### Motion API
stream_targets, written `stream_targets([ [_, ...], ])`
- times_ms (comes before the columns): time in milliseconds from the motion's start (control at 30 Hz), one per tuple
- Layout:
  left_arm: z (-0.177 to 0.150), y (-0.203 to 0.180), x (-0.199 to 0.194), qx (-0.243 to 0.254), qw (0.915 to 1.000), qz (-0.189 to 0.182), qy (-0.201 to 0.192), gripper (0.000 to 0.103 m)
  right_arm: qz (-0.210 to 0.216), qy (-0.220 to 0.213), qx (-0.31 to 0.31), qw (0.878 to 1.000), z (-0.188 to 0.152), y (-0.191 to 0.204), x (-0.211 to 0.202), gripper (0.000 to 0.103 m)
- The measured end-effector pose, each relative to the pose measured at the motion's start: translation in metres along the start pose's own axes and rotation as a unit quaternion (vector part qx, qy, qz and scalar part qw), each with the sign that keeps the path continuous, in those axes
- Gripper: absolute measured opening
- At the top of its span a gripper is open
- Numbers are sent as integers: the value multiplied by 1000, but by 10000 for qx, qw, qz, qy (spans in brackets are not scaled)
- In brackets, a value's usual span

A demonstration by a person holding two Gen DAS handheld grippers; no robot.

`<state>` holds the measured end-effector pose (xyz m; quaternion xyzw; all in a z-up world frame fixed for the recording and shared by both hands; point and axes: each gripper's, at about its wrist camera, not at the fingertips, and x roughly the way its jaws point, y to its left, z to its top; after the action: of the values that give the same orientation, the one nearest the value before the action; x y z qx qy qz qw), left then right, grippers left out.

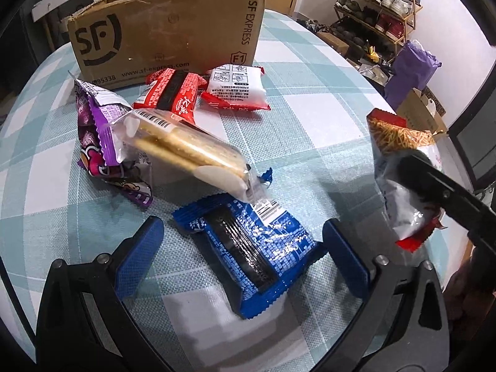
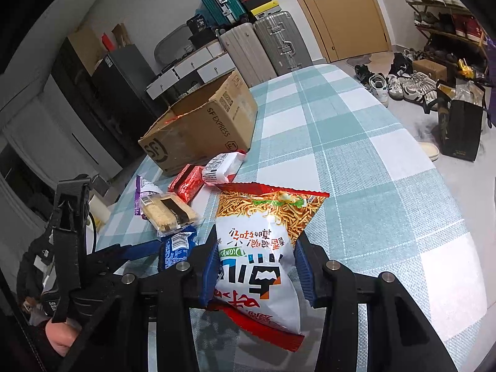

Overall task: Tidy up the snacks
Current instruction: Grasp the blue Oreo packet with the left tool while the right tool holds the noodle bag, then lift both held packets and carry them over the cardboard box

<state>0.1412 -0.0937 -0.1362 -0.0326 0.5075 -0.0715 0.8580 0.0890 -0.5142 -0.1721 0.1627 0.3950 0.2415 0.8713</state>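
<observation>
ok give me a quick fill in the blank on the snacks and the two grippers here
1. The right gripper is shut on the ____ bag.
2. The left gripper has its jaws open on either side of the ____ packet lying on the table.
3. The cardboard box is printed with the letters ____.
4. The clear-wrapped crackers rest partly on a ____ packet.

Missing words: noodle snack; blue; SF; purple
</observation>
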Motion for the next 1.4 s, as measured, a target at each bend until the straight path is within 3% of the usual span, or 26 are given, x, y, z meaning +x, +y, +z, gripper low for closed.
stream_targets([
  [167, 0, -4, 2, 192, 9997, 136, -66, 94, 4, -47, 57, 10000, -2, -3, -4, 44],
  [333, -2, -7, -1, 458, 9984, 299, -167, 58, -19, -78, 89, 9999, -4, -5, -7, 44],
  [567, -7, 10, -9, 460, 9986, 60, -240, 26, -21, -89, 72, 9999, -3, -2, -9, 44],
  [833, -15, 20, -15, 404, 9987, -222, -215, 24, -40, -102, 31, 9999, -2, 3, -11, 44],
  [1400, -38, 55, -71, 175, 9967, -618, -491, 24, -20, -53, -181, 9998, 3, 27, -7, 44],
])
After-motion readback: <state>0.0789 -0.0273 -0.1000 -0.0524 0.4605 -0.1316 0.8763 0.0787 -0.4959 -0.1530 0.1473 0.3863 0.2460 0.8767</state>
